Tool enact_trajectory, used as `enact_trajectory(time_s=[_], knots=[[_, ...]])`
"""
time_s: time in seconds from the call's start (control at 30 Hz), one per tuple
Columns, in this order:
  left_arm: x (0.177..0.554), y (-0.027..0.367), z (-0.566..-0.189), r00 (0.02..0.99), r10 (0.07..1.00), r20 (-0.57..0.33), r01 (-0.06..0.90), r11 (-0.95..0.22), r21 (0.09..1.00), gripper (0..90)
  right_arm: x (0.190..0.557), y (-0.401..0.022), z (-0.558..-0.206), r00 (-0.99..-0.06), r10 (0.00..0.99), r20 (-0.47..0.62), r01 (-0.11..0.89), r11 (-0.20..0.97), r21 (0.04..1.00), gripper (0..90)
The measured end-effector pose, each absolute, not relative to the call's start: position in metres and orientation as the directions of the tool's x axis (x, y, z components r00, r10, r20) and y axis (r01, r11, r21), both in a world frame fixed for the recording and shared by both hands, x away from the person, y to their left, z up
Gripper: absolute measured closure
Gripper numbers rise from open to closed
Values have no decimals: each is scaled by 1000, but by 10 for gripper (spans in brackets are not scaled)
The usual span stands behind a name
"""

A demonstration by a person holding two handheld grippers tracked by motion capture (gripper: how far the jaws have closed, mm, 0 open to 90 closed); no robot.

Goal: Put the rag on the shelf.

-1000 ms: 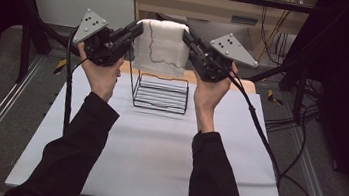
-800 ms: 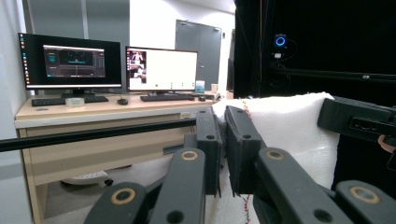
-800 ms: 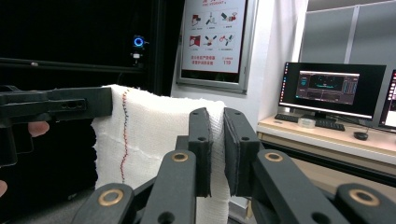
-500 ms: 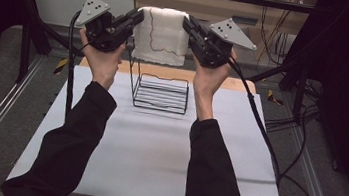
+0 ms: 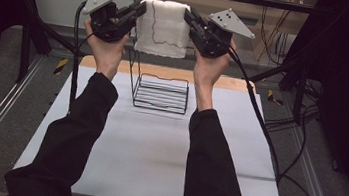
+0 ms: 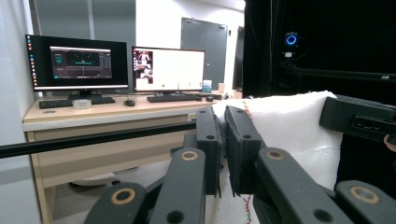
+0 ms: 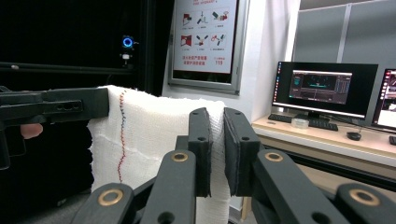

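Bench lies below both your tools, white-covered. Black wire rack sits on it, below and between the tools, apart from them. White towel with a red stitched line hangs stretched between the tools, raised above the rack. Your left tool is clamped on the towel's left top corner; your right tool is clamped on its right top corner.

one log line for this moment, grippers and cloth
left gripper: shut on white cloth | right gripper: shut on white cloth | cloth: held up, stretched between grippers | wire rack: on table, below
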State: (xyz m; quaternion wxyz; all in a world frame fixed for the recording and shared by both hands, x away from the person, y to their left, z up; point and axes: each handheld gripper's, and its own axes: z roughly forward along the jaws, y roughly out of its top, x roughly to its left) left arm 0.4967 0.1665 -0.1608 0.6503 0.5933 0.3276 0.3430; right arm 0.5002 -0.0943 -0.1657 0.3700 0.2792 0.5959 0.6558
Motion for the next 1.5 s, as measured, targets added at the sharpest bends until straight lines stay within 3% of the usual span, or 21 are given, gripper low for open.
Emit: enact_trajectory(time_s=[0.83,1.5], knots=[[531,164,-174,526,849,-43,13,42,999,840,535,-91,-176,-554,831,-59,-89,11,996,823],[524,169,-194,553,833,-15,31,-3,1000,840,533,-92,-195,-568,820,-63,-53,40,998,821]])
